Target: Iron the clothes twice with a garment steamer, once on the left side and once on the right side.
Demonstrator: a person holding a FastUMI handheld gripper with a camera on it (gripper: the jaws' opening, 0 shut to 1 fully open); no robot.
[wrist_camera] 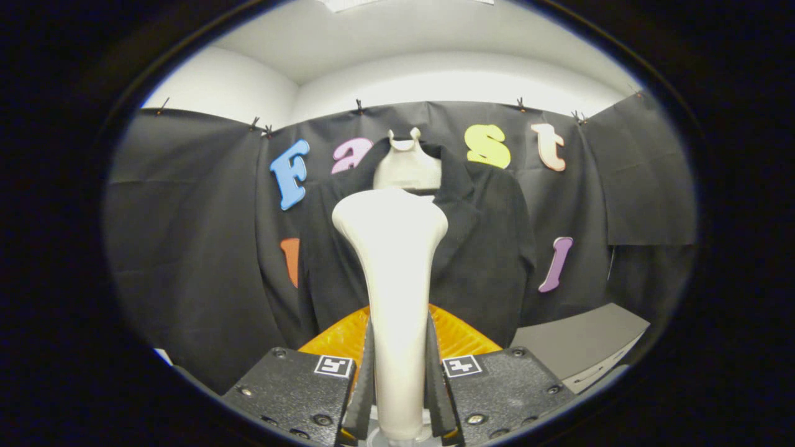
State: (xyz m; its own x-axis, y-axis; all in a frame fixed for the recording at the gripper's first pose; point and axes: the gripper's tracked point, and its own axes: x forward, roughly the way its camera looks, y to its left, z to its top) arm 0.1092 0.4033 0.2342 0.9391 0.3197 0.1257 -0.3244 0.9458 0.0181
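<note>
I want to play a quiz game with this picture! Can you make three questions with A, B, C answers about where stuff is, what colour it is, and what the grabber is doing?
1. Where is the steamer?
A. between the gripper fingers
B. on the grey box
C. lying on the floor

2. What colour is the jacket?
A. white
B. black
C. orange

3. What is the gripper doing?
A. wide open
B. squeezing the steamer
C. holding the jacket

Answers:
1 A, its handle rises from between the two fingers.
2 B, the jacket on the pale dress form is black.
3 B, both fingers press against the handle.
</note>
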